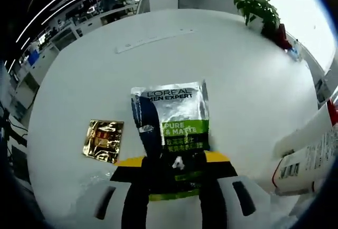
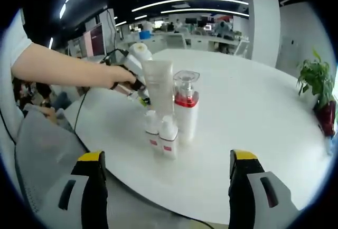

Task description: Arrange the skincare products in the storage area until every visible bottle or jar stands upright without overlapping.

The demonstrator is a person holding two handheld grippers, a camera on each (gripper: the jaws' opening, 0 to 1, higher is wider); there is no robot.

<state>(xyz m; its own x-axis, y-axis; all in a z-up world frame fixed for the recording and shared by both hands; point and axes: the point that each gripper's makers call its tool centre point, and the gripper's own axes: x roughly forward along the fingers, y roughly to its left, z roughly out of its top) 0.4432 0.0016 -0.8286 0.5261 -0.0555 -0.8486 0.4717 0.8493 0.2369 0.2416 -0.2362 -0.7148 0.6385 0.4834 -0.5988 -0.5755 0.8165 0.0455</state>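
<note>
My left gripper (image 1: 177, 170) is shut on the lower end of a silver, green and black L'Oreal Men Expert sachet (image 1: 174, 114), which stands up from the jaws over the white table (image 1: 237, 81). A gold sachet (image 1: 103, 140) lies flat on the table to its left. White bottles (image 1: 311, 155) lean in at the right edge. In the right gripper view, a tall translucent tube (image 2: 158, 85), a pump bottle with a red band (image 2: 186, 110) and two small white bottles (image 2: 161, 133) stand upright together. My right gripper (image 2: 169, 187) is open, short of them, with nothing between its jaws.
A person's arm (image 2: 63, 66) reaches in from the left, its hand (image 2: 122, 76) just behind the tube. A potted plant (image 1: 261, 10) sits at the table's far edge, also seen as the plant (image 2: 317, 84). A white strip (image 1: 153, 40) lies far back. The table's near edge (image 2: 174, 208) runs below the bottles.
</note>
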